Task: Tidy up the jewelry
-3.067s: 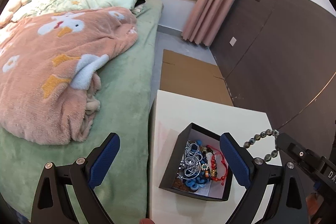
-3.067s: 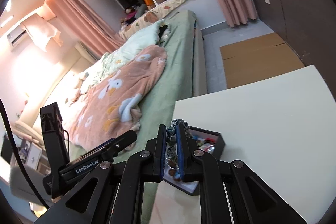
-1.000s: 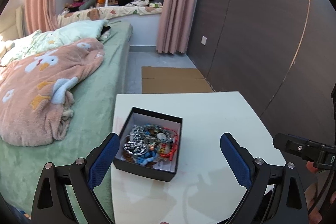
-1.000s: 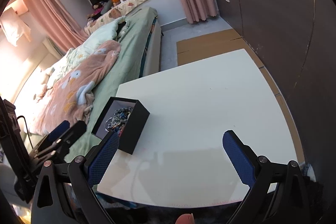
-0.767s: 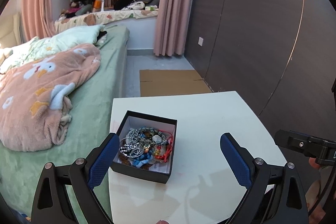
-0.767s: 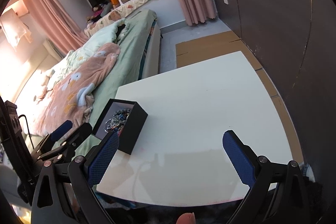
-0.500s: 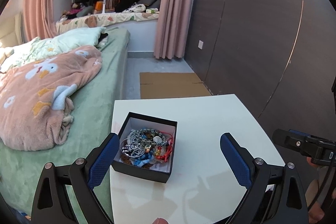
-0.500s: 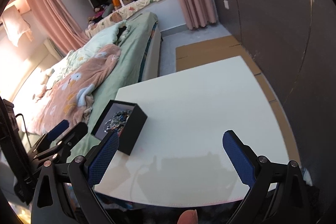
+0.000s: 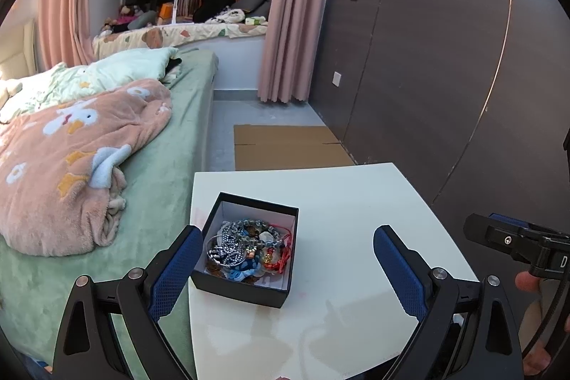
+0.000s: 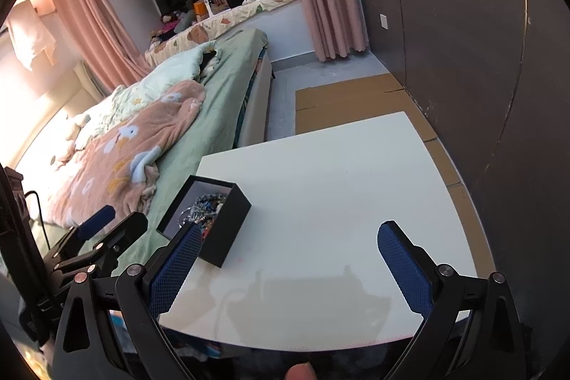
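- Left gripper (image 9: 286,264): jaws spread wide, nothing between them. It hangs above the near edge of the white table (image 9: 356,202).
- Right gripper (image 10: 288,259): jaws likewise wide apart and empty, over the near right part of the table.
- Black box (image 9: 245,251): open-topped, sitting on the table's left side, close to the edge that faces the bed (image 9: 171,173). It holds a tangle of jewelry (image 9: 245,248): grey beads, silver chain, a red cord, blue bits. Individual pieces are hard to separate.
- Rest of the tabletop shows no loose jewelry in either view.
- Key relation: the box lies ahead of the left gripper, just inside its left finger (image 9: 174,267), so left is the nearer tool. From the right wrist view the box sits off to the left, partly behind that gripper's left finger (image 10: 176,269), with the left gripper's body between.
- The box is roughly square; one corner points towards the left camera.
- Judgement: collecting looks done or nearly so; any further move on the box favours the left hand.
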